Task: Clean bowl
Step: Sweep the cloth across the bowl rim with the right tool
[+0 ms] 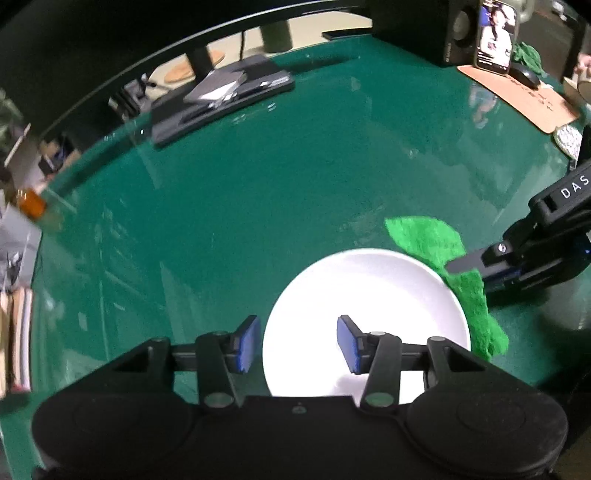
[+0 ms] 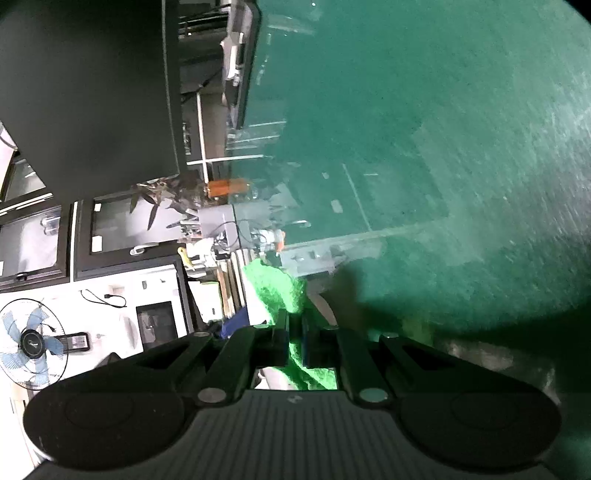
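The right gripper (image 2: 294,341) is pinching a bright green cloth (image 2: 277,291) between its fingers. The green table (image 2: 424,129) is lying beyond, blurred.

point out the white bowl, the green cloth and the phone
white bowl (image 1: 354,295), left wrist view, bare inside.
green cloth (image 1: 428,236), left wrist view, upper flap beyond the rim.
phone (image 1: 495,35), left wrist view, lit screen.

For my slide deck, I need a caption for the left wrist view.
Open left claw straddles the white bowl's rim while the right claw holds a green cloth.
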Demonstrator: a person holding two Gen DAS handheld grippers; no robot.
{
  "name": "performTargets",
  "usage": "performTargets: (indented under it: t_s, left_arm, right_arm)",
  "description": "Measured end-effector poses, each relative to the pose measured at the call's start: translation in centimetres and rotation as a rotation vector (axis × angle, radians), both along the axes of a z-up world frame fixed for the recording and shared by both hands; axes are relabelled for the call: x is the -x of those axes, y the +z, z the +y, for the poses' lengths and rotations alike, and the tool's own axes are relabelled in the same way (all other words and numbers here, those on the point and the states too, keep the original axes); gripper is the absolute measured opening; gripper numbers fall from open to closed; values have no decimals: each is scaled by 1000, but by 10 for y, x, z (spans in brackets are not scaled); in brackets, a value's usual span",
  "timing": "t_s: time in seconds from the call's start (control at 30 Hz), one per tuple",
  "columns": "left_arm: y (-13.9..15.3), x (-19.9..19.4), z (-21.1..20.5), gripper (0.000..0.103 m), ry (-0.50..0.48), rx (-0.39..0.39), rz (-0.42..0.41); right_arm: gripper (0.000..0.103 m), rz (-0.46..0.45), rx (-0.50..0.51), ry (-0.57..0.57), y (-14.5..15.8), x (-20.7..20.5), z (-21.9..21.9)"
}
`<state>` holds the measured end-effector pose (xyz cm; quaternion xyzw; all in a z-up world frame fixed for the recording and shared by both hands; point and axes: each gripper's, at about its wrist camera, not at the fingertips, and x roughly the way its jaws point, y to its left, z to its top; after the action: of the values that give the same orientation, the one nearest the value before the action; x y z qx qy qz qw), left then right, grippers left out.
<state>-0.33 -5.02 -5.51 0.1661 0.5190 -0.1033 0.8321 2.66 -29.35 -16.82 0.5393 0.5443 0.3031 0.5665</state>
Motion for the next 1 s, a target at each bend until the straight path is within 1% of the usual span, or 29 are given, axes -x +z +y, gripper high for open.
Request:
performTargets:
  t_s: [0.07,0.17,0.23,0.3,0.47,0.6,0.7,0.8,0.9,0.97,1.0]
  left_arm:
    - [-5,3,-2,32,-8,-36,-3]
    - [-7,4,-1,30,6,-42,-18]
    - [-6,3,2,30,19,-19,-13]
    - [-6,2,2,31,11,-18,-11]
    - [-7,2,-1,31,2,-25,-16]
    - [-7,1,-2,31,-3,-28,-11]
    - [-7,0,-2,34,-13,-19,-11]
    - [-8,-3,-2,35,-27,-14,-12]
    - [-8,-4,-3,36,-40,-14,-17]
    - [-8,-5,-3,36,-41,-16,-17]
    - [-8,-5,-4,37,-42,-20,-18]
  right_arm:
    - [8,-1,3,4,0,-1,0]
    - [8,1,4,6,1,-1,0]
    - [8,1,11,11,1,-3,1]
    - [8,0,24,19,3,-7,4]
    - [8,-44,38,28,9,-41,29]
    - [8,-54,30,45,8,-45,38]
    - [8,-60,25,57,7,-48,44]
    - [8,-27,36,56,2,-35,27]
    - [8,29,30,61,-7,-16,12]
    - [8,49,34,56,-11,-12,12]
    - [8,45,36,51,-12,-16,15]
